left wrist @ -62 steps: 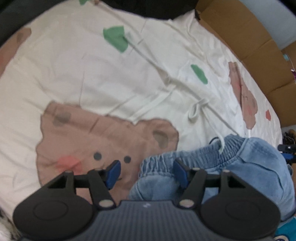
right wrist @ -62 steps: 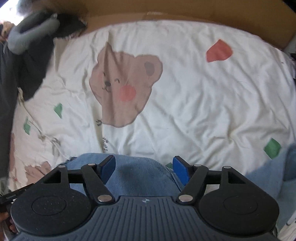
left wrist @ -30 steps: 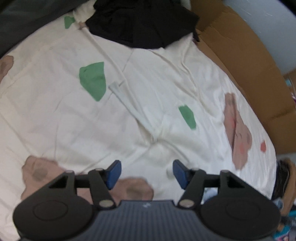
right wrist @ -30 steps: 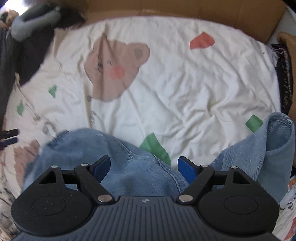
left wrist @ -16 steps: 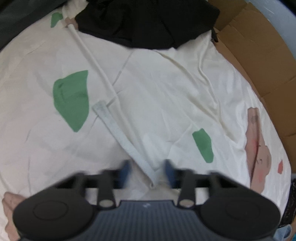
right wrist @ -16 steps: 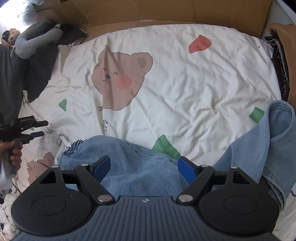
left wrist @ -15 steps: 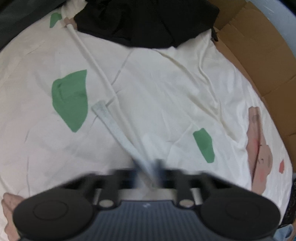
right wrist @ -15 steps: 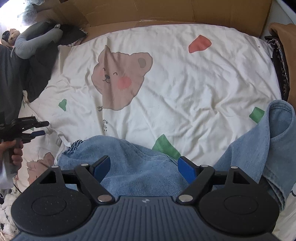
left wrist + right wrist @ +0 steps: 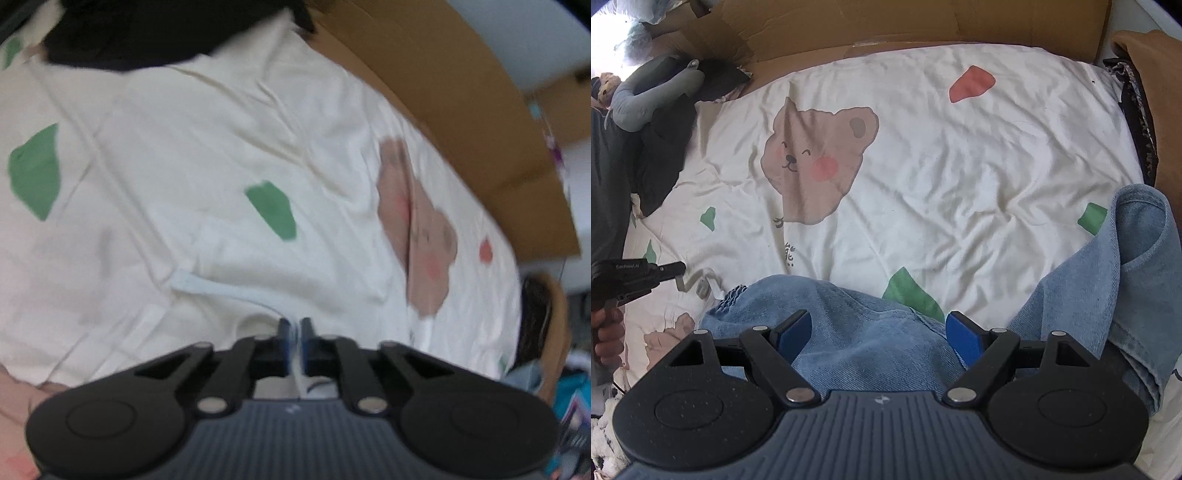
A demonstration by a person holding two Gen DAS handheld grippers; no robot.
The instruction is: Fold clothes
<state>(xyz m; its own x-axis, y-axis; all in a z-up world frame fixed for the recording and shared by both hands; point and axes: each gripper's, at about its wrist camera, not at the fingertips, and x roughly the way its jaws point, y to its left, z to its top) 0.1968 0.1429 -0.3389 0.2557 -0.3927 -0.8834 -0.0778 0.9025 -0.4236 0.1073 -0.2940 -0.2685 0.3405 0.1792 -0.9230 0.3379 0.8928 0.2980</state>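
Jeans on bed, under right gripper, fingers wide, empty. Left gripper fingers narrow, opening, white drawstring between. Free string, then grab waistband corners evenly.

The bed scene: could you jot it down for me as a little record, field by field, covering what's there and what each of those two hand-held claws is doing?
surface: cream bedsheet printed with bears and coloured patches
garment: blue jeans, crumpled at the near edge
left gripper: jaws opening, white cloth strap between the pads
right gripper: open, above the jeans, gripping nothing
surround: cardboard along the far side
other items: dark clothing at the sheet's far end
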